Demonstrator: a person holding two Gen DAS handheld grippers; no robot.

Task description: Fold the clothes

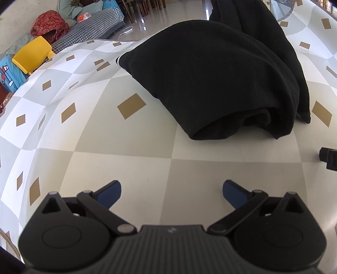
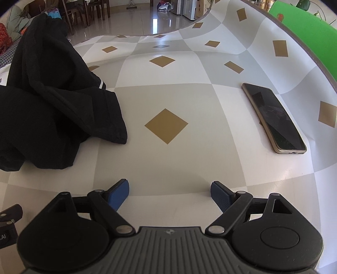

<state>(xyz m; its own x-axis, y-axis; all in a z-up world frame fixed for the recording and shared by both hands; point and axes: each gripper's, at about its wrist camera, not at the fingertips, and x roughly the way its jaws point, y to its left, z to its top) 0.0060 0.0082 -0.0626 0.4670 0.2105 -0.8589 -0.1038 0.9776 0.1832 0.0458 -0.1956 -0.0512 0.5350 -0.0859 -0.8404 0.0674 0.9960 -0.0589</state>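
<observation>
Checkered tablecloth (image 2: 168,101) with tan diamonds; rumpled black garment (image 1: 210,80), possibly a sweatshirt, and smartphone (image 2: 273,118) lying well apart.

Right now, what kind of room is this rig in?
Most likely a home living or dining room: a sofa with a houndstooth cover, wooden dining chairs on glossy floor tiles, and a black garment on a table with a checked cloth.

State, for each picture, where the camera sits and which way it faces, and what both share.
Left wrist: on the left gripper, facing forward over the checked tablecloth at the black garment; jaws open.
Right wrist: on the right gripper, facing cloth, phone; jaws open.
Shared: the same garment, tablecloth.
</observation>
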